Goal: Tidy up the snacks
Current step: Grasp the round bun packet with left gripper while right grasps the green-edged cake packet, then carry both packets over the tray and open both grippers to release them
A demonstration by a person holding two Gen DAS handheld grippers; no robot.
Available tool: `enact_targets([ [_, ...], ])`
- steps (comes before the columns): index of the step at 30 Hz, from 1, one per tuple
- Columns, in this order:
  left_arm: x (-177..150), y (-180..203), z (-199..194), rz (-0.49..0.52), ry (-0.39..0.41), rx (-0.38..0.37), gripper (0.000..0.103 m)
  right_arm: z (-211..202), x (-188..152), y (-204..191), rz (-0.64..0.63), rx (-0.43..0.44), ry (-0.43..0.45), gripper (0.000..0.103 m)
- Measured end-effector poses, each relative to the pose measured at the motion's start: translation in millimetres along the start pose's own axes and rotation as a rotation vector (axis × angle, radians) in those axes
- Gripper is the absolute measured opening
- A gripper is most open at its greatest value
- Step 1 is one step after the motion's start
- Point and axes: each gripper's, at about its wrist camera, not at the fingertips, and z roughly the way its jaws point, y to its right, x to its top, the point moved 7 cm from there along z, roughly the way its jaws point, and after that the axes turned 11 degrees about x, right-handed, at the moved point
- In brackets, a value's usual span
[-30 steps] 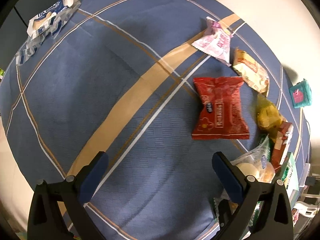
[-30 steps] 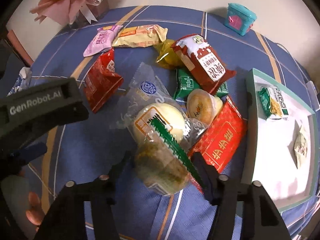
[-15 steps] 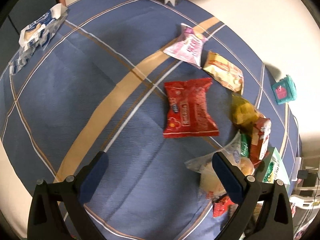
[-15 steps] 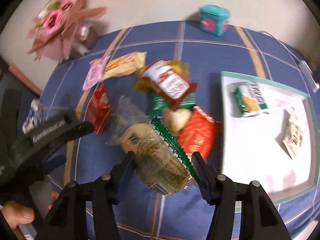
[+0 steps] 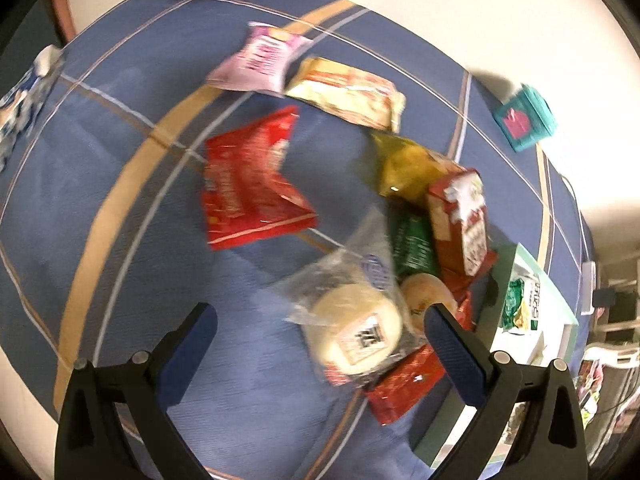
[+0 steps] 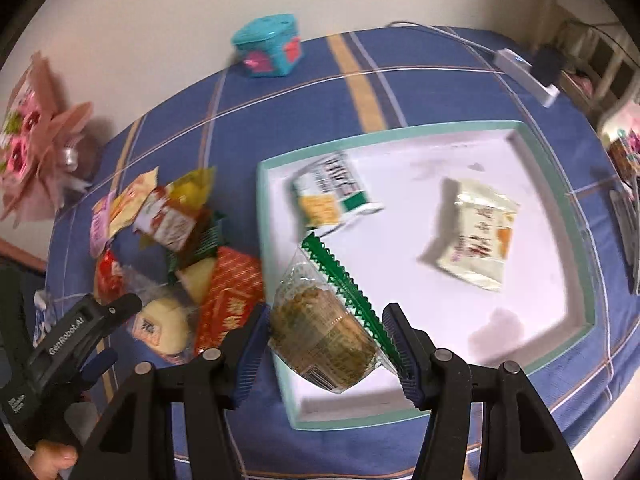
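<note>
My right gripper (image 6: 326, 350) is shut on a clear-wrapped brown pastry with a green serrated edge (image 6: 324, 326), held above the near left corner of the white tray with a teal rim (image 6: 592, 292). Two snack packets lie in the tray: a green and white one (image 6: 334, 194) and a pale one (image 6: 476, 236). My left gripper (image 5: 320, 354) is open above a wrapped round bun (image 5: 356, 330) in the snack pile. The pile also holds a red packet (image 5: 248, 188), a pink packet (image 5: 262, 60), a yellow packet (image 5: 408, 164) and a red box (image 5: 460, 216).
A teal box (image 6: 270, 46) stands at the table's far edge. A pink bouquet (image 6: 28, 136) sits at the far left. A white charger and cable (image 6: 520, 68) lie at the far right. A blue and white wrapper (image 5: 24, 100) lies far left in the left wrist view.
My right gripper lifted the pastry off the pile and carried it right, over the tray. My left gripper moved right, from bare cloth to above the bun.
</note>
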Motion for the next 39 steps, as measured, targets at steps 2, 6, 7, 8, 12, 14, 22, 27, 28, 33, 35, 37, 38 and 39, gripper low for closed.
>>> enact_targets([
  [2,-1,9,8,0.009,-0.005,0.006,0.103,-4,2,11,0.011,-0.01,0.004,0.06],
  [6,-5,19,26,0.008,-0.025,0.021,0.103,-6,6,23,0.023,-0.023,0.011,0.06],
  [7,-4,23,31,0.007,-0.028,0.025,0.103,-6,6,26,0.026,-0.024,0.012,0.06],
  [8,-5,24,33,0.008,-0.03,0.029,0.103,-7,7,29,0.032,-0.026,0.012,0.06],
  [12,-2,29,48,0.0,-0.041,0.026,0.09,-5,7,33,0.045,-0.025,0.007,0.06],
  [14,1,27,47,-0.015,-0.031,0.026,0.07,-5,6,32,0.045,-0.018,0.004,0.06],
  [22,14,7,22,-0.05,0.036,0.005,0.056,-6,5,30,0.045,-0.002,0.001,0.06],
  [27,19,2,-4,-0.058,0.086,-0.029,0.056,-7,6,30,0.048,0.006,-0.001,0.06],
  [28,19,3,-8,-0.059,0.093,-0.035,0.056,-6,5,31,0.049,0.008,-0.004,0.06],
  [33,16,20,-25,-0.027,0.114,-0.074,0.056,-5,6,42,0.085,0.031,-0.015,0.06],
  [35,10,34,-30,0.012,0.115,-0.088,0.056,-9,8,54,0.124,0.034,-0.006,0.06],
  [37,5,54,-34,0.063,0.118,-0.099,0.056,-13,10,68,0.157,0.019,0.007,0.06],
  [38,-1,66,-36,0.094,0.117,-0.111,0.056,-16,11,77,0.178,0.004,0.017,0.06],
  [39,-9,80,-37,0.133,0.113,-0.126,0.056,-20,12,88,0.202,-0.016,0.028,0.06],
])
